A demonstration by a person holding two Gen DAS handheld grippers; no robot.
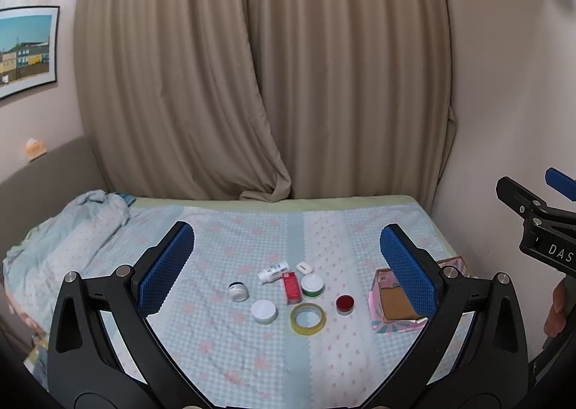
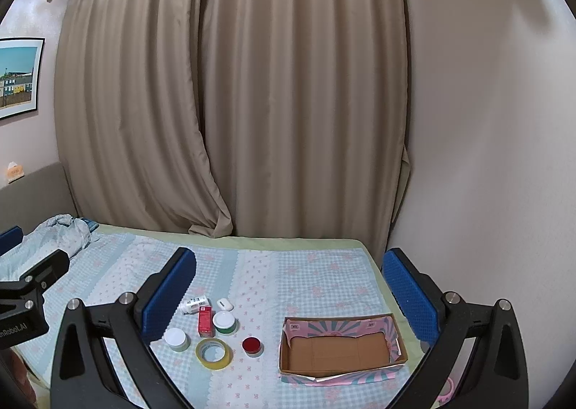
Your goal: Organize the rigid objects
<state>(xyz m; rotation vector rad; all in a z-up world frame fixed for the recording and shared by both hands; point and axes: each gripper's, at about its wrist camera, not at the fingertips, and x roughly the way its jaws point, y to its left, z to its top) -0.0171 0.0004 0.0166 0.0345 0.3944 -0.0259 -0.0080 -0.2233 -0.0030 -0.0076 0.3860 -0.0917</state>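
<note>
Several small items lie on the bed: a yellow tape roll [image 1: 308, 318] [image 2: 214, 353], a red-lidded jar [image 1: 345, 304] [image 2: 252, 346], a red box [image 1: 291, 288] [image 2: 205, 319], a green jar with white lid [image 1: 311, 284] [image 2: 224, 323], a white-lidded jar [image 1: 264, 311] [image 2: 176, 338], a white bottle on its side [image 1: 273, 272] [image 2: 194, 304], a small white case [image 1: 304, 268] [image 2: 225, 304] and a dark-rimmed jar [image 1: 239, 291]. An empty cardboard box [image 1: 396, 304] [image 2: 340, 349] sits to their right. My left gripper [image 1: 287, 268] and right gripper [image 2: 289, 295] are open, empty, above the bed.
The bed [image 1: 252, 355] [image 2: 309, 275] has a blue-and-pink checked cover. A crumpled blanket [image 1: 64, 229] [image 2: 61, 229] lies at its far left. Beige curtains [image 1: 259, 67] hang behind. A wall [image 2: 486, 157] borders the bed's right side. A pink object [image 2: 446, 392] lies at the lower right.
</note>
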